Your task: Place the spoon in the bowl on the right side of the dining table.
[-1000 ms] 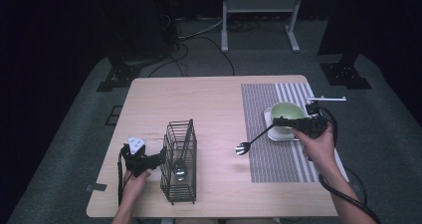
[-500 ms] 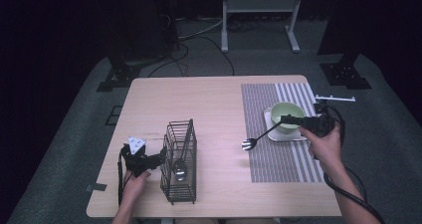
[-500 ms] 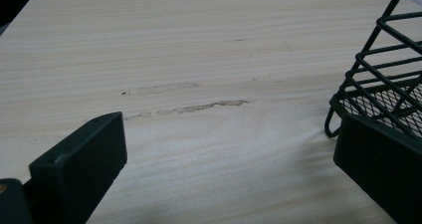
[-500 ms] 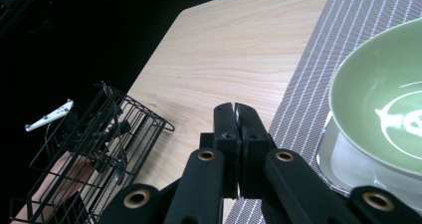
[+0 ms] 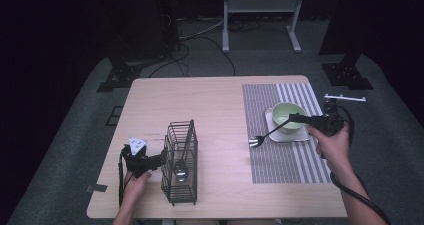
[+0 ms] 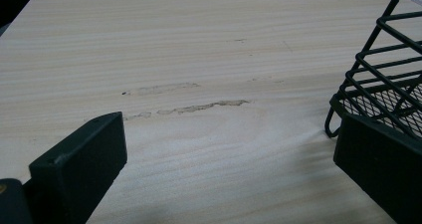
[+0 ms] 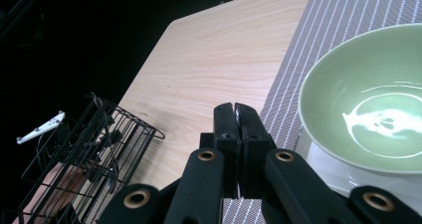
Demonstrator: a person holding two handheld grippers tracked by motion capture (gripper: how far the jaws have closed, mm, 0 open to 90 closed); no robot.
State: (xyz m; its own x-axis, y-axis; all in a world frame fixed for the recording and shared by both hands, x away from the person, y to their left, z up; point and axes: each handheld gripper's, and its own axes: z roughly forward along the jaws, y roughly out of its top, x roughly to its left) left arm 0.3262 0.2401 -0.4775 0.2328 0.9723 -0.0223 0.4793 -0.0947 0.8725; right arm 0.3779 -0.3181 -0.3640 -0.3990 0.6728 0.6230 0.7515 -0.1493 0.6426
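Jaws of the right gripper, matte black blocks with brass-coloured screws, are pressed flat together on the thin handle of a fork; from the high view the fork slants down and left from the gripper, its shiny tines hanging over the left part of the placemat. The right hand wraps the gripper body, a thick black cable trailing back along the forearm.

Just beside the closed jaws sits a pale green bowl, smooth and glossy with a white glare inside, resting on a square white plate. Both stand on the placemat, a grey woven rectangle, plain on its left part and striped white on its right.

The left gripper stands released, its two blocky black jaws wide apart with bare wood between them. Its right jaw lies against the foot of a black wire basket, a tall narrow cage of thin rods with a fine mesh floor. From above, the left hand holds this gripper at the basket's left side; a spoon stands inside, bowl down.

The table is light wood with fine straight grain and a few faint dark scuffs.
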